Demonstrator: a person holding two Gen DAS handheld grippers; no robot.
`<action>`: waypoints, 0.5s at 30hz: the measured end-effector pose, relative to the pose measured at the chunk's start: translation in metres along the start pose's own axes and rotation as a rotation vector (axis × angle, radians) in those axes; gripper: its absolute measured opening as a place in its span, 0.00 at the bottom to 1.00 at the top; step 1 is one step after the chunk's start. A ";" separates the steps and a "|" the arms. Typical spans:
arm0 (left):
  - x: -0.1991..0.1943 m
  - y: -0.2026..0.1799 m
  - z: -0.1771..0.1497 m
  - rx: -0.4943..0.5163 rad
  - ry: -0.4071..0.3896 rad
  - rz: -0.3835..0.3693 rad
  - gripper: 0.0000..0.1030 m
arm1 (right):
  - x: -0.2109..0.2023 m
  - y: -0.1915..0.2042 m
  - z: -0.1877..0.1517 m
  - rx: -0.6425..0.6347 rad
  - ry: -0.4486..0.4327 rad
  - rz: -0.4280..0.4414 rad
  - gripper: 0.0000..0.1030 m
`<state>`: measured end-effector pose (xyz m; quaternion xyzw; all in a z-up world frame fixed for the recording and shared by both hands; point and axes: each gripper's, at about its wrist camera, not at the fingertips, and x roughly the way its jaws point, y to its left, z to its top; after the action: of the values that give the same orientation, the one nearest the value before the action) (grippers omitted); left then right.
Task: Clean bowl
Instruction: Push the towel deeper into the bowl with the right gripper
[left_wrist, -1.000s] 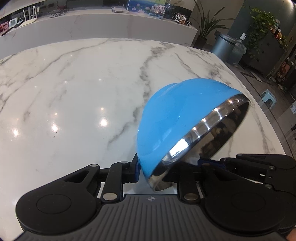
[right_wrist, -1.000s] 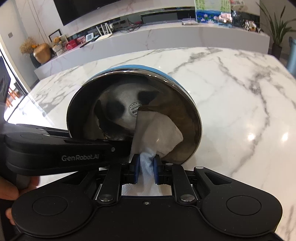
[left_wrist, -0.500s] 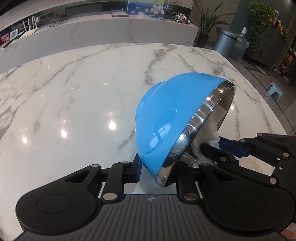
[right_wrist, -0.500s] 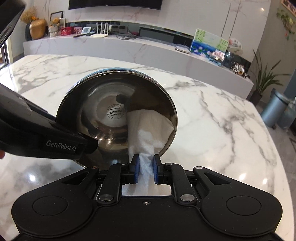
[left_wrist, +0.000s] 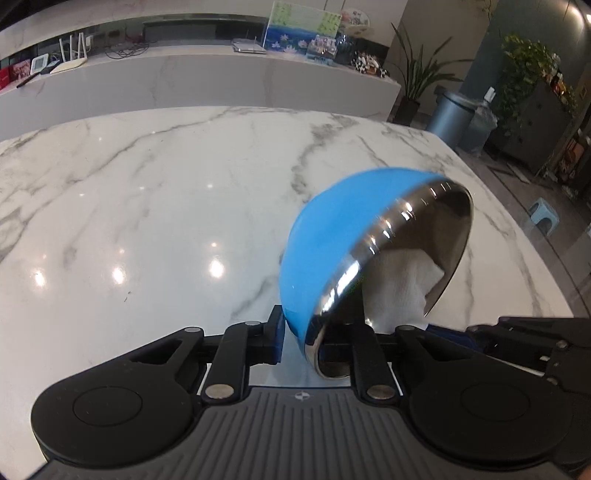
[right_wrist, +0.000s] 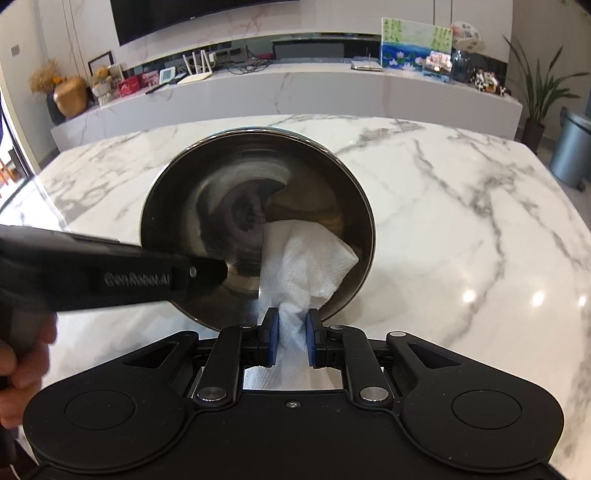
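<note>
Above the marble table (left_wrist: 147, 192), left hand-held gripper (left_wrist: 299, 339) clamps bowl (left_wrist: 332, 240); right hand-held gripper (right_wrist: 290, 336) pinches tissue (right_wrist: 303, 258).

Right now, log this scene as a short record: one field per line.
surface: white marble table
bowl: blue outside, steel inside, lifted and tipped on its side, opening toward the right gripper
left gripper: shut on the bowl rim
right gripper: shut on a white paper towel
paper towel: pressed against the lower inner wall of the bowl
wiping: under way; leftover dirt cannot be judged
</note>
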<state>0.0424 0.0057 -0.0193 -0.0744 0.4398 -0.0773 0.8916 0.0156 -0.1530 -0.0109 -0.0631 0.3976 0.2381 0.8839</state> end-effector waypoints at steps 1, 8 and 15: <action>0.000 0.000 0.000 0.000 0.005 0.003 0.12 | -0.002 0.001 0.000 -0.006 -0.009 0.000 0.12; -0.004 0.006 0.006 -0.043 0.091 -0.013 0.11 | -0.017 0.004 0.004 -0.013 -0.070 0.028 0.12; -0.004 0.014 0.009 -0.043 0.207 -0.047 0.12 | -0.019 0.013 0.005 -0.068 -0.092 0.034 0.12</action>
<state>0.0480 0.0206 -0.0137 -0.0956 0.5294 -0.0960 0.8375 0.0022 -0.1465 0.0074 -0.0752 0.3494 0.2693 0.8943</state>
